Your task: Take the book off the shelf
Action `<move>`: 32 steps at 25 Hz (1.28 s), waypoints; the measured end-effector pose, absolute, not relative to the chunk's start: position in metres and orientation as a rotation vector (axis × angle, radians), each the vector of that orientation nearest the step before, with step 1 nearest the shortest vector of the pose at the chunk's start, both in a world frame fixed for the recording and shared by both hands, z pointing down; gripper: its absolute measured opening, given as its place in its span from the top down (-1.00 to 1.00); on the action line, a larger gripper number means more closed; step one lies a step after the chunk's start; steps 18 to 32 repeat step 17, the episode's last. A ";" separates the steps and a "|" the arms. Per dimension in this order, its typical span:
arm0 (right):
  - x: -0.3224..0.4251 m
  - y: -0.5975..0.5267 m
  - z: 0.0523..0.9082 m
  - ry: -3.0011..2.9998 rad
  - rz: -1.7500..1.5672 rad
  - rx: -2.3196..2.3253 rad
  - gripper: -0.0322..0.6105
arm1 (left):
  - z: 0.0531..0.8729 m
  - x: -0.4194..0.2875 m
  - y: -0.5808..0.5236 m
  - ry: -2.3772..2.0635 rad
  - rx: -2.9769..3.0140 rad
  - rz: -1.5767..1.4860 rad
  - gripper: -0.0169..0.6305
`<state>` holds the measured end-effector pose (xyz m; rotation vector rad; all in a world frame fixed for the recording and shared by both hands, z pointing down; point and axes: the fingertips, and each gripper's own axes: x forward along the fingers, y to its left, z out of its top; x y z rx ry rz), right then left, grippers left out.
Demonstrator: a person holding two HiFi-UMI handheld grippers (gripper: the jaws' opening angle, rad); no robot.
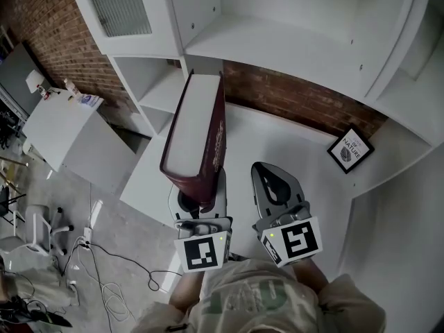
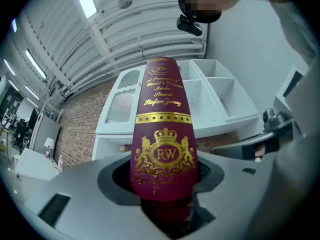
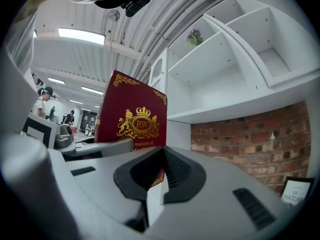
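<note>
A thick maroon book (image 1: 198,134) with gold lettering stands clear of the white shelf unit (image 1: 277,40), tilted above the white counter (image 1: 298,144). My left gripper (image 1: 196,201) is shut on its lower end. In the left gripper view the book's spine (image 2: 162,134) rises straight up out of the left gripper (image 2: 162,176). My right gripper (image 1: 270,168) hovers just right of the book, shut with nothing in it. The right gripper view shows the right gripper (image 3: 161,154) with its jaws together and the book's crested cover (image 3: 131,119) to its left.
A small framed print (image 1: 350,149) leans on the brick back wall at the counter's right. Shelf compartments rise above and to the left. A white table (image 1: 62,130), a chair (image 1: 41,231) and loose cables (image 1: 104,269) are on the floor at left. A small plant (image 3: 194,35) sits high on the shelf.
</note>
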<state>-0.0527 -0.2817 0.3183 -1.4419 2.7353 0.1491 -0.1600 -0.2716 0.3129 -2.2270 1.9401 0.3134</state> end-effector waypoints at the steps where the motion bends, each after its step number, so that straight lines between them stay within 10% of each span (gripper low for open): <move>1: -0.053 -0.282 0.319 2.734 0.149 -1.443 0.86 | 0.312 -0.159 -0.272 1.937 -2.228 0.316 0.17; 32: -0.043 -0.280 0.321 2.721 0.147 -1.478 0.86 | 0.306 -0.152 -0.264 1.921 -2.240 0.327 0.17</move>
